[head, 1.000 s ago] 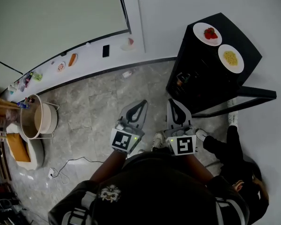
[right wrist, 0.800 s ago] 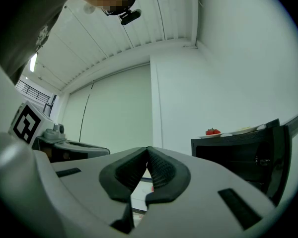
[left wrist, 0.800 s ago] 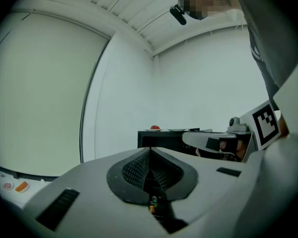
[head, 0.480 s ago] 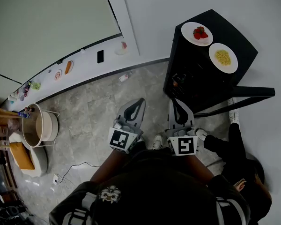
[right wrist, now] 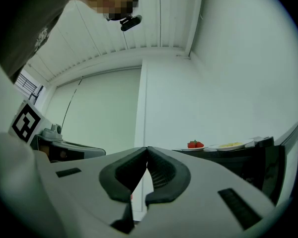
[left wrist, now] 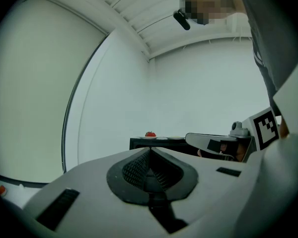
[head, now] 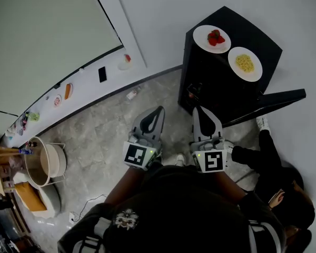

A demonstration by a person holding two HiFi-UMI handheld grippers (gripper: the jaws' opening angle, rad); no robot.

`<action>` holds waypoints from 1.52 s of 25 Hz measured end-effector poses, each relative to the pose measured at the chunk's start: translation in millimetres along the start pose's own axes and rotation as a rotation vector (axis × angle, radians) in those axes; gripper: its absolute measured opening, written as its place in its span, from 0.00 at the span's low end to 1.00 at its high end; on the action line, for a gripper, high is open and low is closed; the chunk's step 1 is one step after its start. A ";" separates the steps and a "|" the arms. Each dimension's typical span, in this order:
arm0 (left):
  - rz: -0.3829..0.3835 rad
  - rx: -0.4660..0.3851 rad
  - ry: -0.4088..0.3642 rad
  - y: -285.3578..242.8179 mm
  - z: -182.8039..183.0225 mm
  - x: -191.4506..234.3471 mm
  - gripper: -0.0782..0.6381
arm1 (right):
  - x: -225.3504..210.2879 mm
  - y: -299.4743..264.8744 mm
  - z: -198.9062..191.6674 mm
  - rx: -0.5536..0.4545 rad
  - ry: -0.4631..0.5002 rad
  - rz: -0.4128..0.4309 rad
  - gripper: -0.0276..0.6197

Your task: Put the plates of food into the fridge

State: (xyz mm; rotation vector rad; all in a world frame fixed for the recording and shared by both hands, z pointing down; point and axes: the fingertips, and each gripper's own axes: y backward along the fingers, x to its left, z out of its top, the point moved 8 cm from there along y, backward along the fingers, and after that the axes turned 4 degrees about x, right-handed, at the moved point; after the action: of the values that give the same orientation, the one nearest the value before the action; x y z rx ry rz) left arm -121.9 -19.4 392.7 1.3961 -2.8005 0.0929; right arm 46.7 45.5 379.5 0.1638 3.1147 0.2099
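With the strawberry plate (head: 211,38) and the yellow-food plate (head: 245,63) on top of the black fridge (head: 221,86), the left gripper (head: 157,114) and right gripper (head: 199,112) wait before it, jaws together and empty, so the step seems the approach, and next the jaws must open for a rim.

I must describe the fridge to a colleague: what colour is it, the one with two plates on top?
The fridge is black, clearest in the head view.

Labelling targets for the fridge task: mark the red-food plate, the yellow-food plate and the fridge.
red-food plate (head: 202,40), head view, bare white rim.
yellow-food plate (head: 255,70), head view, bare white rim.
fridge (head: 247,31), head view, black top.
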 end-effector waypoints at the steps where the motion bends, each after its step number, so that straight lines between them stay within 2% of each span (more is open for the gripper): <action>1: -0.014 -0.004 0.004 -5.8 2.4 3.0 0.14 | -0.4 -3.9 -0.2 -0.001 0.012 -0.011 0.08; 4: -0.058 -0.018 0.003 -23.6 5.4 14.2 0.14 | -2.7 -15.8 -4.5 0.015 0.059 -0.030 0.08; 9: -0.125 -0.023 -0.005 -40.8 8.6 36.4 0.14 | 1.6 -34.8 -6.1 0.026 0.072 -0.077 0.08; 13: -0.175 -0.031 0.018 -53.5 8.6 52.5 0.14 | 5.3 -49.1 -8.2 0.032 0.093 -0.114 0.08; 22: -0.337 -0.031 0.045 -73.0 1.1 84.3 0.14 | 12.7 -62.6 -2.8 0.059 0.171 -0.308 0.08; 28: -0.446 -0.006 0.049 -91.3 -3.1 84.4 0.14 | -6.7 -49.5 -2.4 0.090 0.219 -0.436 0.08; 30: -0.473 -0.005 0.052 -98.7 -2.8 79.4 0.14 | -12.1 -45.6 -1.6 0.096 0.211 -0.460 0.08; 35: -0.519 -0.064 0.058 -119.6 9.5 63.5 0.14 | -38.2 -34.2 -3.6 0.084 0.105 -0.537 0.08; 38: -0.530 -0.071 0.031 -128.8 11.5 58.3 0.14 | -53.2 -27.9 -4.0 0.090 0.113 -0.562 0.08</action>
State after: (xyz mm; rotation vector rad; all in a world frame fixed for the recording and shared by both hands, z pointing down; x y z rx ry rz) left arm -53.9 -144.0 389.5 2.0308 -2.2843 0.0076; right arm 96.7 11.9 380.1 -0.7353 3.1185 0.0664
